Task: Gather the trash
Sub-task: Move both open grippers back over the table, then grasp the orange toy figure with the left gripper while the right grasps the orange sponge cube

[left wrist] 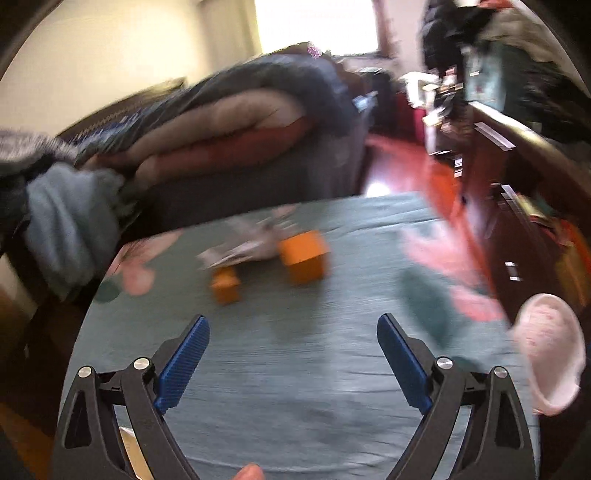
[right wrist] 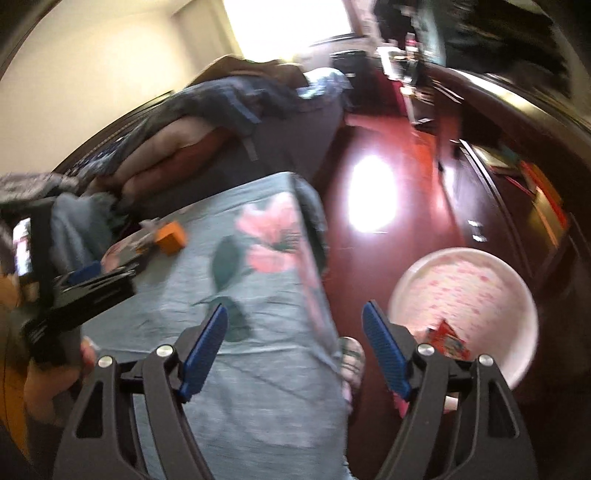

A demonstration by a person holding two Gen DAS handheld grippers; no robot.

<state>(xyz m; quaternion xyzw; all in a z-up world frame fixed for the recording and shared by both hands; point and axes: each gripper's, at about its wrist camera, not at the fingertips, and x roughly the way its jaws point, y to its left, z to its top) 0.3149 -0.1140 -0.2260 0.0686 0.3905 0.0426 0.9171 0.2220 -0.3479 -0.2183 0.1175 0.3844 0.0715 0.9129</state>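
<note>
Both tools, left tool [left wrist: 293,334] and right tool [right wrist: 294,323], angle downward over the teal cloth [left wrist: 314,350], released, grasping nothing.

daylight from window [left wrist: 317,26] | floor [right wrist: 373,199] glare | motion blur | fisheye edges

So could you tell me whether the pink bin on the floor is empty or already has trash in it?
Not empty: the pink bin holds a red wrapper lying at its near edge; the rest looks bare.

2 blocks [left wrist: 304,256] + wrapper [left wrist: 243,245] on bed [left wrist: 295,369], bin [right wrist: 465,310] on floor [right wrist: 369,147] right of bed w/ packet [right wrist: 448,339] inside
</note>
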